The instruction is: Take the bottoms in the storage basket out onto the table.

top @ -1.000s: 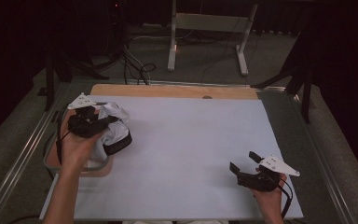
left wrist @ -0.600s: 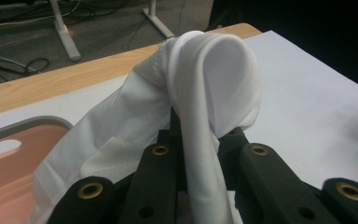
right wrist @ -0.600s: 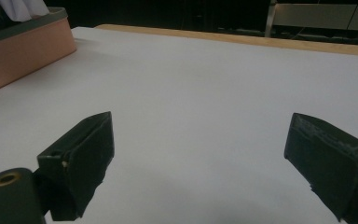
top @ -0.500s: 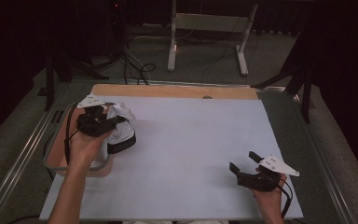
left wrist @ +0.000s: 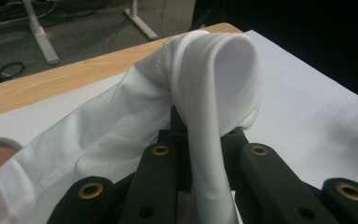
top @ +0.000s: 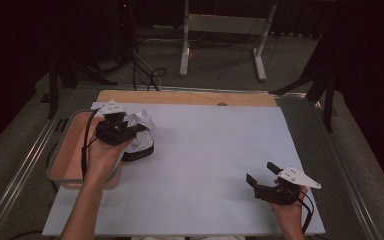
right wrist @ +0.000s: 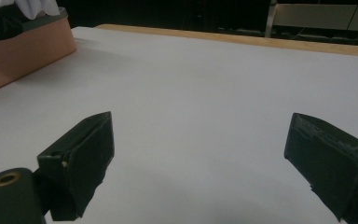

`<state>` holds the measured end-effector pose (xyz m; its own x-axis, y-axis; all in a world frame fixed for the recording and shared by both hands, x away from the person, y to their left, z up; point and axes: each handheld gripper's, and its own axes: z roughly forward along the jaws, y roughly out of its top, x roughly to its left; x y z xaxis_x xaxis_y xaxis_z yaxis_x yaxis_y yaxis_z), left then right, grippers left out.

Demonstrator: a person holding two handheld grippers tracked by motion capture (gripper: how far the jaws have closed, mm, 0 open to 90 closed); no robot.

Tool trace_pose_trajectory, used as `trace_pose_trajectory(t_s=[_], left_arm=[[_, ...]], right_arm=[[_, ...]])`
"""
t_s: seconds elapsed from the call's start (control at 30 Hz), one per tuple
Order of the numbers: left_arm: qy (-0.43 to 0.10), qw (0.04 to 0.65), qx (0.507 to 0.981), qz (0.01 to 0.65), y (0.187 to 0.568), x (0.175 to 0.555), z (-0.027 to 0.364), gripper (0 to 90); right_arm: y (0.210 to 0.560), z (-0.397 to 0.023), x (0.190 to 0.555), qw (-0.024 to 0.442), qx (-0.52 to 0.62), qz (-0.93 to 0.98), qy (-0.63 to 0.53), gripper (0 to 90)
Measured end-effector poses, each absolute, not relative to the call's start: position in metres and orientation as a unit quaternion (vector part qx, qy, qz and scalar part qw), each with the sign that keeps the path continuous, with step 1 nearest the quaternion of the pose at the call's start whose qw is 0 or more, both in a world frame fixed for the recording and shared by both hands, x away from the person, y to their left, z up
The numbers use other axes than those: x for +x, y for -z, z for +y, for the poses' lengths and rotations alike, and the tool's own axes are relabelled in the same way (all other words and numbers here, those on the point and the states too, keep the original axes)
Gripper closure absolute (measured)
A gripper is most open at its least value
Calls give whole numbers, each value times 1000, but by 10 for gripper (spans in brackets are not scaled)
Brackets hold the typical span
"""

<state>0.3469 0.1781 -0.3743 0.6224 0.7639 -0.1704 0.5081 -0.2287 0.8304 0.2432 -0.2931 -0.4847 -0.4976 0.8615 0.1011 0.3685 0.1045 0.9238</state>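
Note:
A white garment (top: 142, 127) with a black band along its lower edge hangs bunched over the right rim of the tray (top: 62, 155) and the white table sheet (top: 215, 145). My left gripper (top: 132, 131) is shut on it. In the left gripper view a fold of the white cloth (left wrist: 214, 79) loops up out of the pinched black fingers (left wrist: 161, 168). My right gripper (top: 261, 172) rests low near the front right of the sheet, open, with nothing between its pads (right wrist: 88, 154).
The pinkish tray with a grey rim sits at the table's left edge, and its wall (right wrist: 23, 51) appears far left in the right gripper view. A wooden strip (top: 180, 97) borders the far side. Stand legs and cables lie on the floor beyond.
My left gripper has carried the garment to the right, from above the tray toward the white sheet, and slightly lower. The right gripper has stayed where it was.

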Motion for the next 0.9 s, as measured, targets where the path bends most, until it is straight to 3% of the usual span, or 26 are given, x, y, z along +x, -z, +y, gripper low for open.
trace_pose_trajectory(t_s=[0.9], left_arm=[[-90,469,784,396,395,363,137,818]], right_arm=[[485,-294,244,242,435,704,-507,82]])
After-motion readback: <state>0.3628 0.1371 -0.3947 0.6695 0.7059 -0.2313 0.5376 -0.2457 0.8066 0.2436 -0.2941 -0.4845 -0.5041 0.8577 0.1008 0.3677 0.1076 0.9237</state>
